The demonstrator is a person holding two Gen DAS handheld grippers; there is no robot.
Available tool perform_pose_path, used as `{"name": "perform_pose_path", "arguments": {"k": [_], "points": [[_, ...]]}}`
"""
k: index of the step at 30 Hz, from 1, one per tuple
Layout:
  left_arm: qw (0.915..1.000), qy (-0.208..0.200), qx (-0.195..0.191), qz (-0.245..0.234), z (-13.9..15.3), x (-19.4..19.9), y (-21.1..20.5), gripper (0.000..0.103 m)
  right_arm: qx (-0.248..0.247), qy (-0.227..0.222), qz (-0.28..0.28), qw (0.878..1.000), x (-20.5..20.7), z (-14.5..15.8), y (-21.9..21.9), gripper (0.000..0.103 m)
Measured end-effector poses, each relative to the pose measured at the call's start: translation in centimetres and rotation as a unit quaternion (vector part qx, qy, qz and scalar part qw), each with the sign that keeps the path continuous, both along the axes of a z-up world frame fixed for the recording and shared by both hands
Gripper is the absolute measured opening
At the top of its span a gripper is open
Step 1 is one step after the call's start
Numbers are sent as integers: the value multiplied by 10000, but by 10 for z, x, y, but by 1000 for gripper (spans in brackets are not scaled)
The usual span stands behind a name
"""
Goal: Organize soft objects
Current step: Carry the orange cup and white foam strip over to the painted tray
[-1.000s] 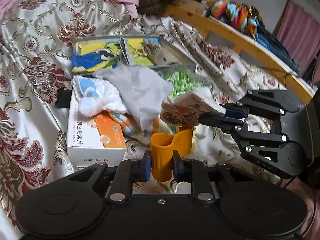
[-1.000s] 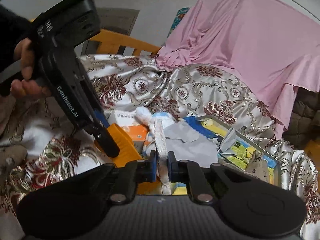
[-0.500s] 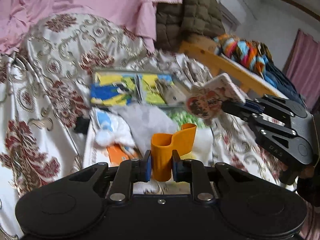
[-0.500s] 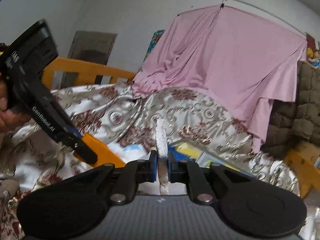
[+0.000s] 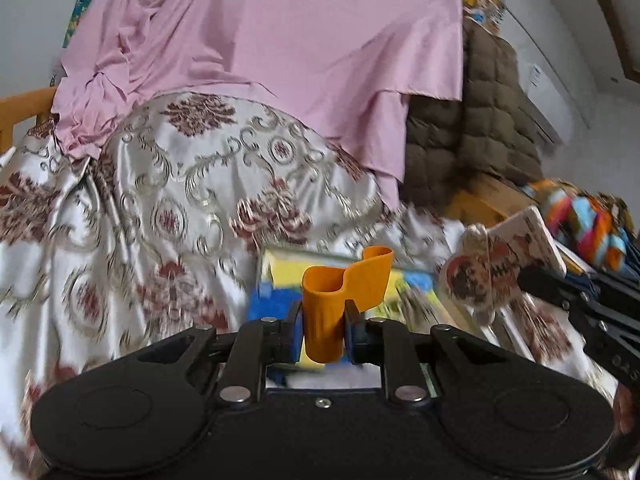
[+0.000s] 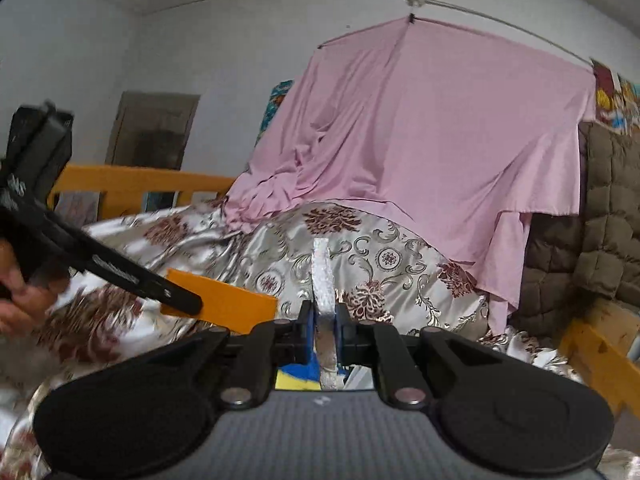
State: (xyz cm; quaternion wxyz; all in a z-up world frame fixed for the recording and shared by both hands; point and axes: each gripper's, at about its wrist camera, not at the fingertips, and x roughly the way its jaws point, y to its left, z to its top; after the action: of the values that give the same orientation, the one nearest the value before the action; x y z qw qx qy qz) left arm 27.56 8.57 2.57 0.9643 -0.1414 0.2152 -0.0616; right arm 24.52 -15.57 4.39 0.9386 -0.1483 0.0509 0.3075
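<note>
Pinching an orange holder [image 5: 334, 312] at bottom centre of its own view, the left gripper [image 5: 322, 330] had both pads pressed on the soft rubbery piece, which stood upright between them. At the right edge of that view the right gripper [image 5: 524, 276] was clamped on a flat patterned pad [image 5: 500, 264]; its own camera showed the pad [image 6: 325, 304] edge-on, a thin pale strip nipped between the pads at bottom centre. Both pieces were in the air, clear of the brocade bedspread [image 5: 180, 184], with the pink sheet [image 5: 280, 48] filling the upper frame behind. A blue and yellow box [image 5: 276, 280] lay blurred just beyond the left gripper's fingers, low in the frame. As a judgement, the sorting was midway: two soft things were picked up and carried, neither yet set down, and where they belonged could not be told. Whatever other loose items remained on the bed sat below the frame or were too blurred to make out.
</note>
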Motion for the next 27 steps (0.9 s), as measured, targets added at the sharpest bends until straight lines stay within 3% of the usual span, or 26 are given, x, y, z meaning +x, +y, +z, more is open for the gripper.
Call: {"name": "perform_pose_path", "arguments": {"k": [7, 12, 15, 27], "points": [[9991, 321, -154, 236, -29, 74, 8, 21, 647, 764, -14, 9950, 87, -6, 15, 11], [9980, 560, -29, 275, -57, 99, 10, 21, 802, 1305, -51, 9882, 137, -21, 30, 11], [9972, 693, 123, 262, -69, 110, 10, 21, 849, 1581, -162, 9836, 155, -31, 37, 11], [9927, 1194, 102, 104, -90, 134, 14, 22, 812, 2647, -674, 9585, 201, -67, 47, 11]]}}
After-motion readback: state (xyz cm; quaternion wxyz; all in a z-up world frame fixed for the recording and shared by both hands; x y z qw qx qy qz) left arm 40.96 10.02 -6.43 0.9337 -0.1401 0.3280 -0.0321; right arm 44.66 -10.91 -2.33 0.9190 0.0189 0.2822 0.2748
